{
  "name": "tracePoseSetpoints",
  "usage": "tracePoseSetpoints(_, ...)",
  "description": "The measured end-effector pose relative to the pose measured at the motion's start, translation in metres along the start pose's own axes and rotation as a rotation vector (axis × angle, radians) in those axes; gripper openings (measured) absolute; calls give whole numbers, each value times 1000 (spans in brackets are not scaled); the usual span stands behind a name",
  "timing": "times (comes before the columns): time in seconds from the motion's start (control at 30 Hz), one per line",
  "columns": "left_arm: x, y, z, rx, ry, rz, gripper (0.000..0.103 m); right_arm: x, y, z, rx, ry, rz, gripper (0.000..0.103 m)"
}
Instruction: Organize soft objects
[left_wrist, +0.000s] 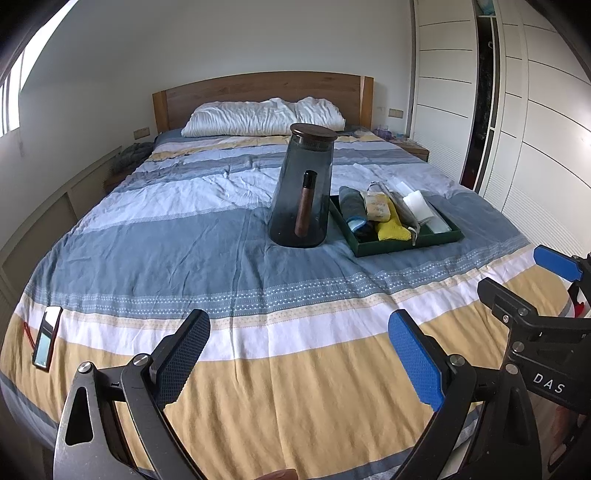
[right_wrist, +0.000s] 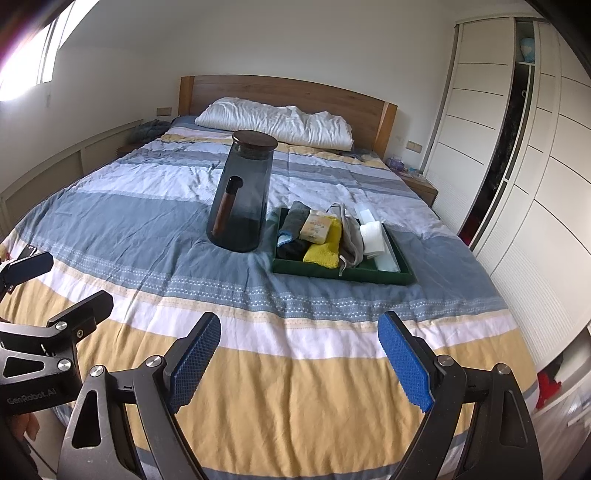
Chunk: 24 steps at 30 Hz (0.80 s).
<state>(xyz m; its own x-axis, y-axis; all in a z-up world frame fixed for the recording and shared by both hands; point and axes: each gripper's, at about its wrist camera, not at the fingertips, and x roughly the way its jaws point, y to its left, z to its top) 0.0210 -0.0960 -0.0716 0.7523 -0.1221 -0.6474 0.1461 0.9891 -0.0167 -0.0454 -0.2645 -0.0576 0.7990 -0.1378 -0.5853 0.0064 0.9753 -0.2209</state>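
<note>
A dark green tray (left_wrist: 406, 249) (right_wrist: 343, 275) lies on the striped bed, right of centre. It holds a yellow cloth (left_wrist: 393, 229) (right_wrist: 323, 251), a grey cloth (left_wrist: 351, 203) (right_wrist: 295, 218), a tissue pack (left_wrist: 376, 206) (right_wrist: 316, 225), a grey pouch (right_wrist: 351, 236) and a white folded piece (left_wrist: 417, 205) (right_wrist: 373, 232). Just left of the tray stands a smoky glass jar (left_wrist: 301, 192) (right_wrist: 242, 195) with a dark lid. My left gripper (left_wrist: 299, 350) (right_wrist: 55, 286) hovers open over the bed's near edge. My right gripper (right_wrist: 301, 354) (left_wrist: 532, 280) is open beside it, and nothing is between either pair of fingers.
A phone (left_wrist: 46, 339) lies at the bed's near left corner. A white pillow (left_wrist: 266, 118) (right_wrist: 277, 123) rests against the wooden headboard. White wardrobe doors (right_wrist: 517, 184) line the right side, with a nightstand (right_wrist: 421, 184) by the bed.
</note>
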Motion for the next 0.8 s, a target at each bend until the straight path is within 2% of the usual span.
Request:
tracePoseSetpoints(0.47, -10, 2, 1, -29, -58, 9, 95, -3, 0, 0, -6, -9, 1, 88)
tracePoseSetpoints(0.8, -14, 3, 2, -27, -67, 14, 95, -7, 3, 0, -13, -19, -3, 88)
